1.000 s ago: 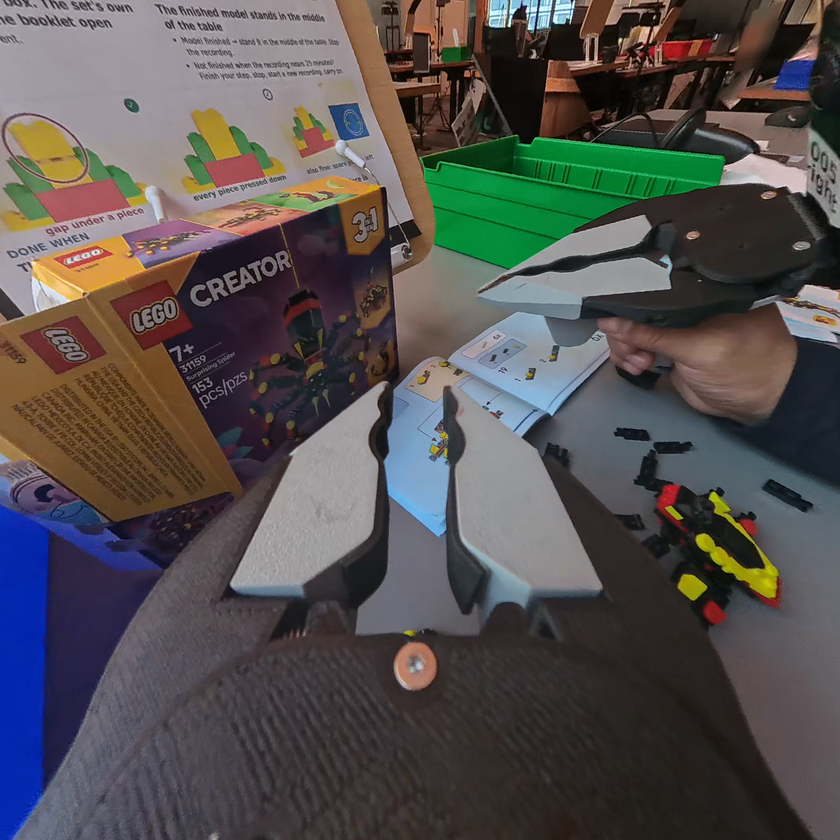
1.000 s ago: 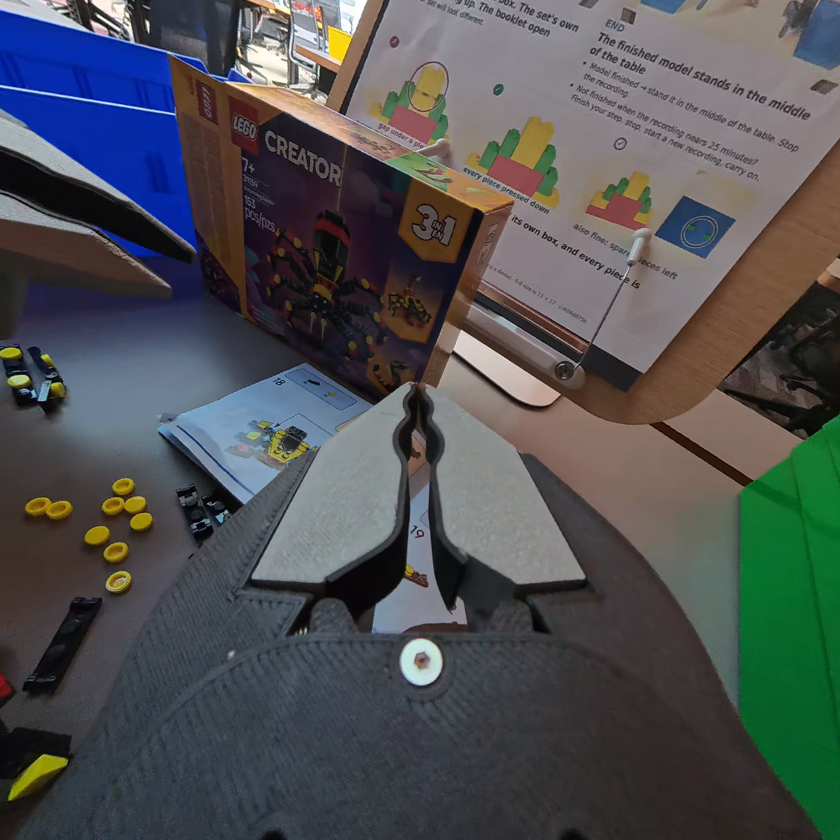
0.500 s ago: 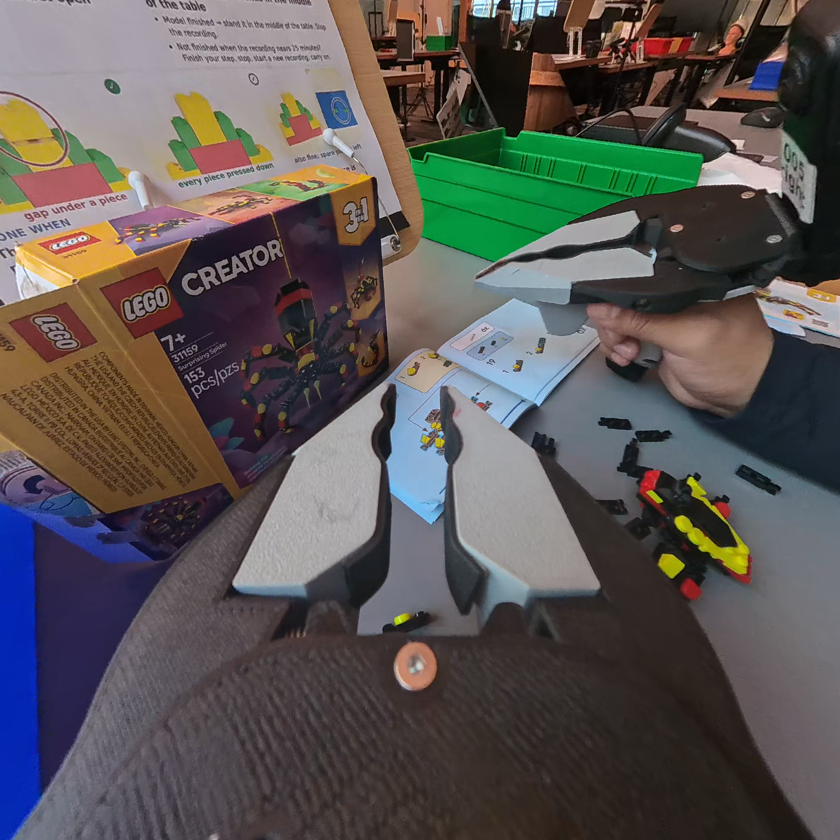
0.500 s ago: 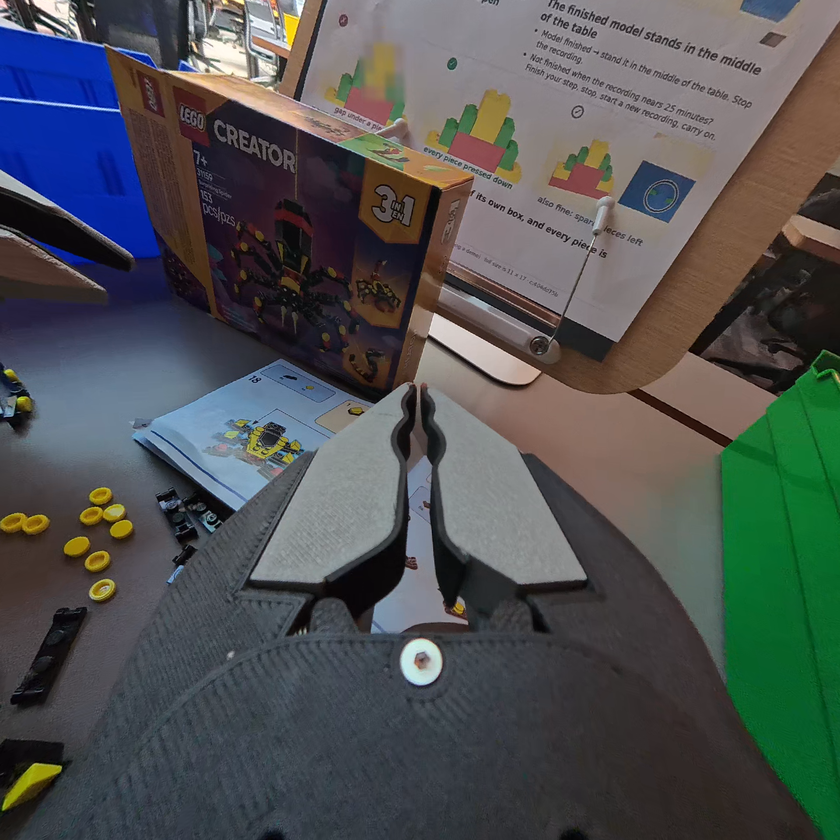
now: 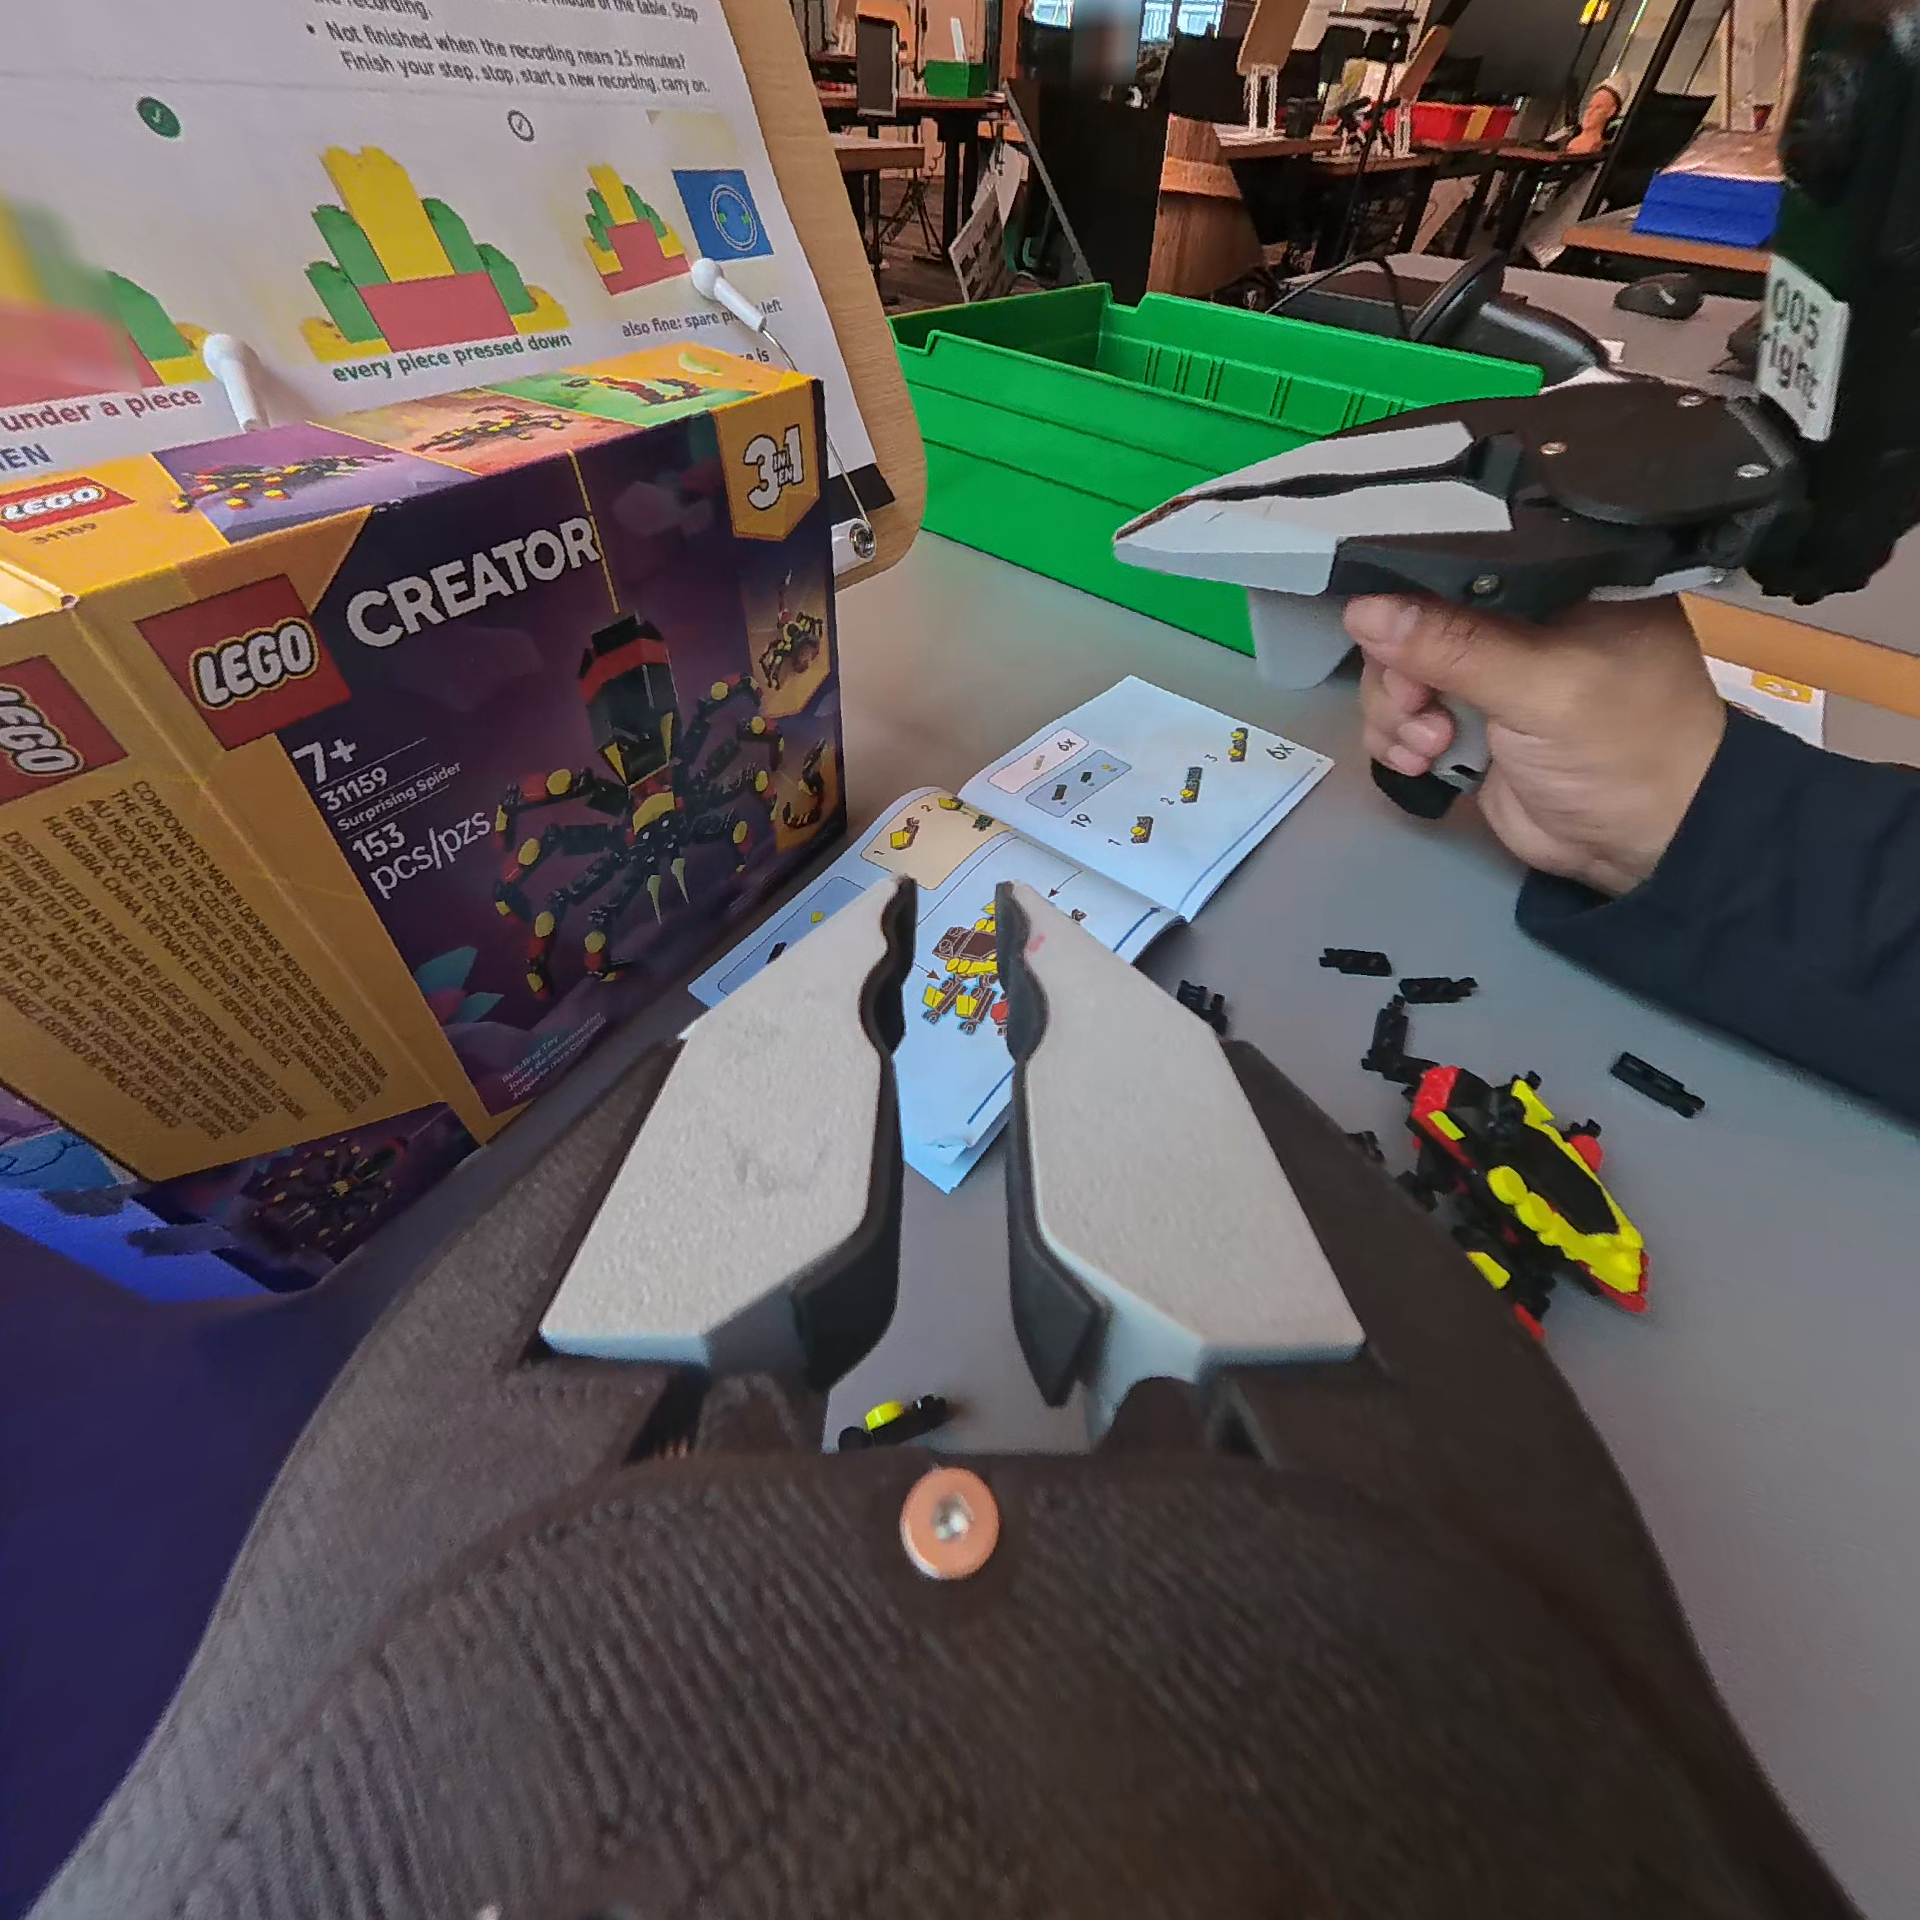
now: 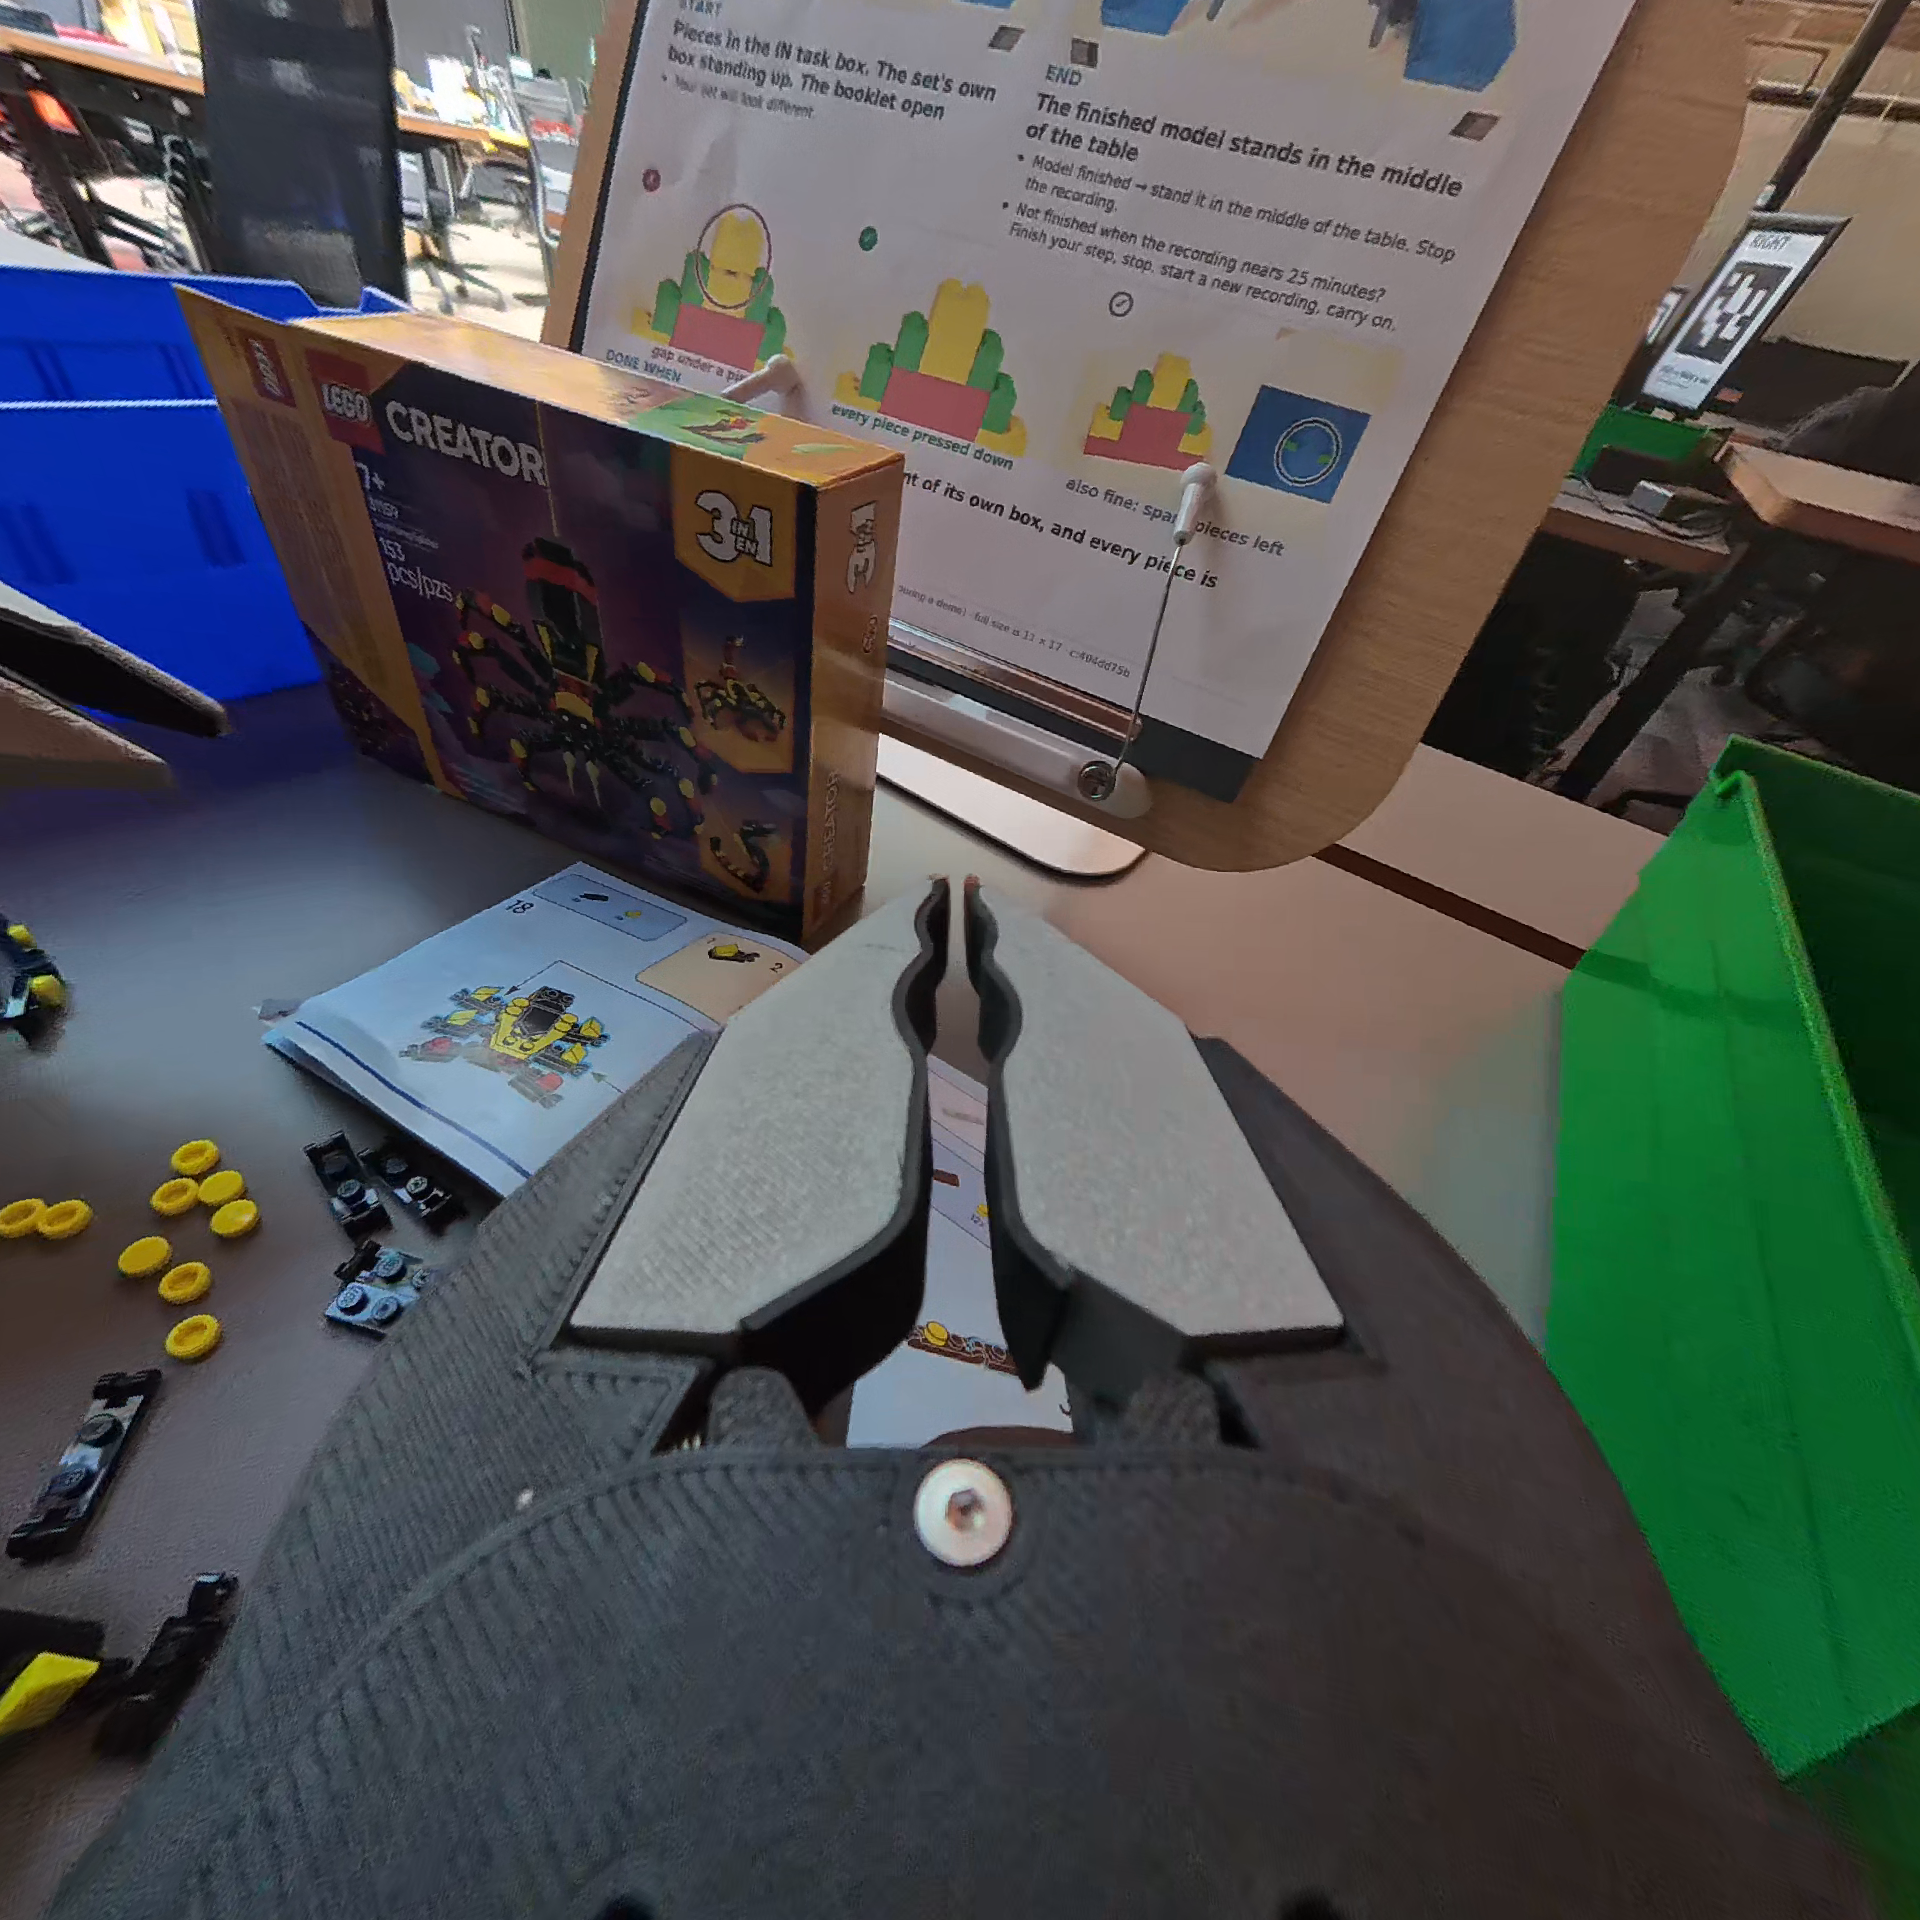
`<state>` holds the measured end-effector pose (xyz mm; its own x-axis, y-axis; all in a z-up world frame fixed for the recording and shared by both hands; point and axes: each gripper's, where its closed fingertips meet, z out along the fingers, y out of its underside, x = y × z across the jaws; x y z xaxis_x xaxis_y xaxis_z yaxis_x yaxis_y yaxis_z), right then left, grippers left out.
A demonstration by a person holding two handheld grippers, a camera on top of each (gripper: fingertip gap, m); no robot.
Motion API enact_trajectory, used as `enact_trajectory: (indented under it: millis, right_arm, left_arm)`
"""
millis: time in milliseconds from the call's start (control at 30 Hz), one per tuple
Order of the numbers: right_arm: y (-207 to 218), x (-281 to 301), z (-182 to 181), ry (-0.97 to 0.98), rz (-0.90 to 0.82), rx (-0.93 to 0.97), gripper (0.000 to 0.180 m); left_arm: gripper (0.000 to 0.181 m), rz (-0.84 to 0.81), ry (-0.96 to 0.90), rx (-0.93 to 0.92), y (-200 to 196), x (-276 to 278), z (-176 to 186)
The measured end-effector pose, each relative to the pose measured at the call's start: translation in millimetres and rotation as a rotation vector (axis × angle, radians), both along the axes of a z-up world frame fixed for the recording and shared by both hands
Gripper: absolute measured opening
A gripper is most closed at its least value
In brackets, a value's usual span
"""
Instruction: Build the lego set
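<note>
The green bin (image 5: 1174, 436) beside the set box (image 5: 436, 727) shows no contents.

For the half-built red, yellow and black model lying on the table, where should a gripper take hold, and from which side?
Grip the model across its narrow black middle, coming from above with one finger on each long side. It lies flat and elongated, and the pointed ends and side bits probably offer poorer purchase.

A green bin (image 6: 1756, 1247) sits right of the right claw. A blue bin (image 6: 114, 499) stands far left ahead. A wooden board (image 6: 1538, 520) with a printed sheet (image 6: 1091, 343) rises straight ahead.
</note>
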<state>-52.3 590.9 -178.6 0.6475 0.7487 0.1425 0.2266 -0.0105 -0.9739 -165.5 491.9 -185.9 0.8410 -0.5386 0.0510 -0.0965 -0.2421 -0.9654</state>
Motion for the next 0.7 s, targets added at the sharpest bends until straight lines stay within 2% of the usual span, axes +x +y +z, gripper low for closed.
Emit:
enact_trajectory:
  millis: [267,500,700]
  right_arm:
    - [6,0,-10,-0.009,-0.005,-0.046,0.004]
    - [-2,-11,-14,-0.067,0.054,-0.019,0.003]
    - [-1,-14,-23,-0.122,0.037,-0.014,0.001]
  left_arm:
    - [0.011,-0.019,-0.019,-0.025,0,5,-4]
    - [0.011,-0.050,-0.003,-0.032,-4,15,-8]
    - [0.010,-0.074,0.000,-0.043,-7,20,-11]
